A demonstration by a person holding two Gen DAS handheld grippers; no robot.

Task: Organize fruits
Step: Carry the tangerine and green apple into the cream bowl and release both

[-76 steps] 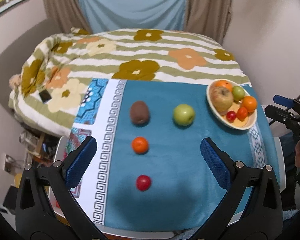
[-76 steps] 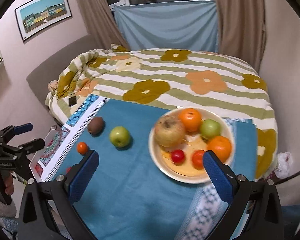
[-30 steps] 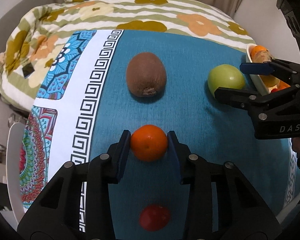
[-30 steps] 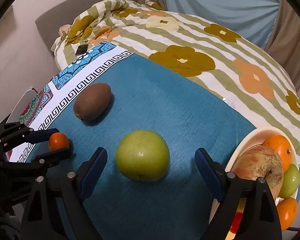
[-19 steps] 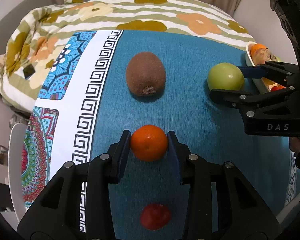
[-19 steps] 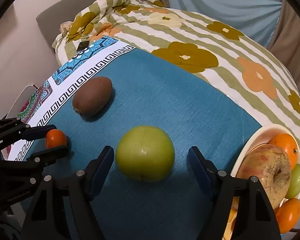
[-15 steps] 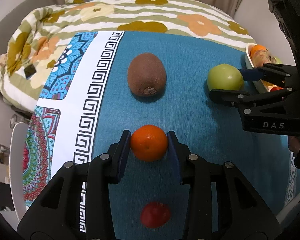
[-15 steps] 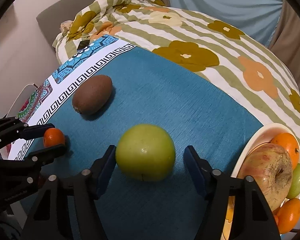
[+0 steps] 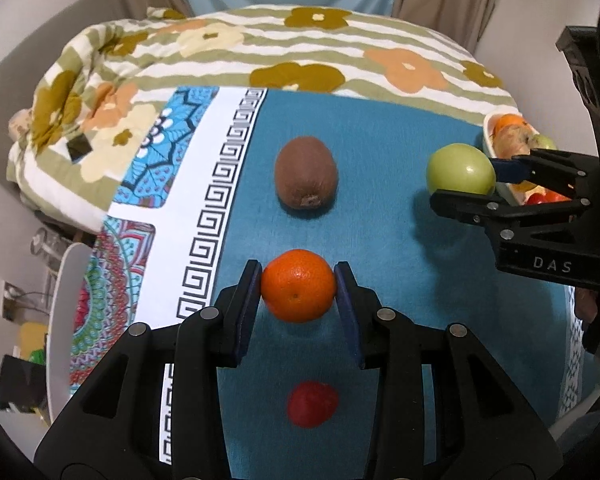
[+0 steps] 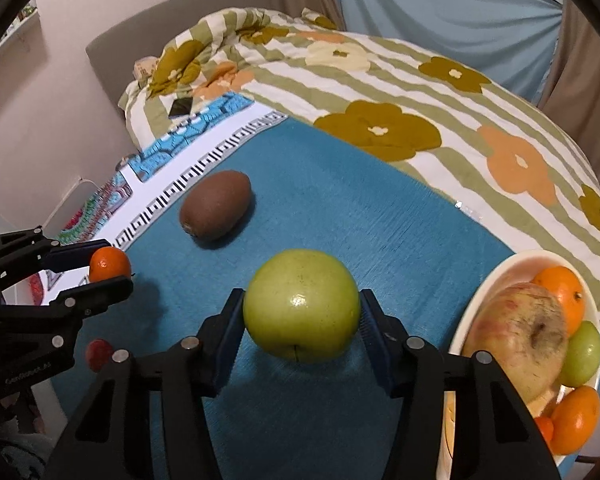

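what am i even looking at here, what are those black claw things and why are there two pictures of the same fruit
The black claws are hand-held grippers, one in each of a person's hands, each with two padded fingers and a camera looking forward along them. So there are two pictures: one from each gripper.

The left wrist view shows the left gripper closed on a small round orange mandarin. The right wrist view shows the right gripper closed on a large round green apple.

Both views show a teal tablecloth. On it lie a brown oval kiwi and a small red round fruit. A cream bowl at the right already holds apples, oranges and small red fruit. Behind is a bed with a flowered quilt.
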